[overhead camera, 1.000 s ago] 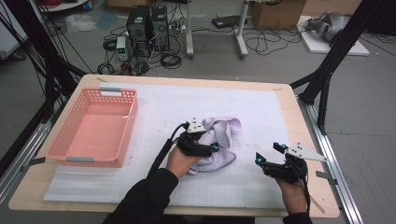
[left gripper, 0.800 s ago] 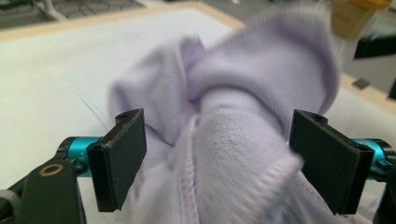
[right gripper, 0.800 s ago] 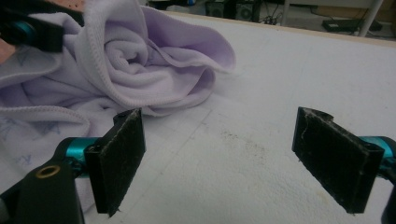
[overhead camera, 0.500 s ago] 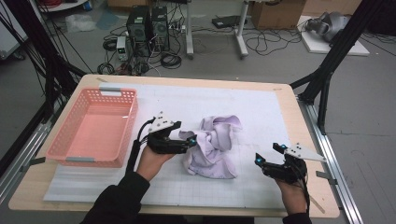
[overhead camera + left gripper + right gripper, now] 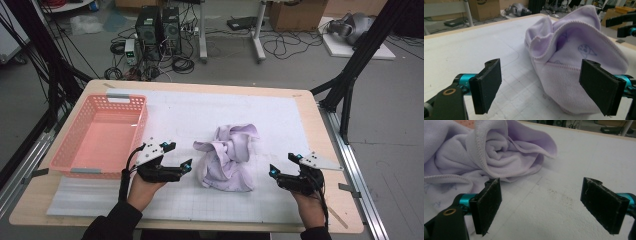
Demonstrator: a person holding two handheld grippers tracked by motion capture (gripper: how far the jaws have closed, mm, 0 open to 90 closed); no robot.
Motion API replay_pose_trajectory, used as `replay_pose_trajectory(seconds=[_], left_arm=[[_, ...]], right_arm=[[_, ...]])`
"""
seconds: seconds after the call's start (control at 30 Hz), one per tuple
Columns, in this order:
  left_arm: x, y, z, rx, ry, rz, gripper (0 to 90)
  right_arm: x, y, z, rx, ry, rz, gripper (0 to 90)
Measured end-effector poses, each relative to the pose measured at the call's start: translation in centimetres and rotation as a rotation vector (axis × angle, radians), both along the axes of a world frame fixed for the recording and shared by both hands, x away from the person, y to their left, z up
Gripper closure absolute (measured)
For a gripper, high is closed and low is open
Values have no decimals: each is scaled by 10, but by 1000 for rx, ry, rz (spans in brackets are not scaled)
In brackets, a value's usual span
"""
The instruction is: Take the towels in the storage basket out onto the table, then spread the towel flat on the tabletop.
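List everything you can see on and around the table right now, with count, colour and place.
cloth: one, pale purple, crumpled on the mat mid-table between the two tongs, touched by neither
basket: one, pink, on the table's left side, nothing visible in it
mat: one, white with a grid, covering most of the table
table: one, light wood top
computer towers: two, black, on the floor beyond the table
cables: many, black, on the floor behind
left tongs: one, black with teal tips, jaws open, left of the cloth
right tongs: one, black with teal tips, jaws open, right of the cloth
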State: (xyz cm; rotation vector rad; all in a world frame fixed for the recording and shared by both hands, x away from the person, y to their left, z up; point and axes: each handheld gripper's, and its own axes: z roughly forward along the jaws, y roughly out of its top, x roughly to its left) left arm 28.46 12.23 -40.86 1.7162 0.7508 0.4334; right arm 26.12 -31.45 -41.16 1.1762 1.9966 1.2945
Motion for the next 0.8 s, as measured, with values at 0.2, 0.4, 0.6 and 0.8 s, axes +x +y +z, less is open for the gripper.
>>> replay_pose_trajectory(seconds=[0.2, 0.4, 0.6, 0.8], left_arm=[[1, 1, -2, 5, 0, -2, 184], [0, 6, 0, -15, -5, 22, 180], [1, 9, -1, -14, 1, 39, 180], [2, 10, -3, -15, 14, 46, 180]], right_arm=[[1, 2, -1, 3, 7, -2, 160], [2, 2, 0, -4, -4, 3, 160], [2, 2, 0, 1, -4, 3, 160], [3, 4, 1, 4, -6, 6, 160]])
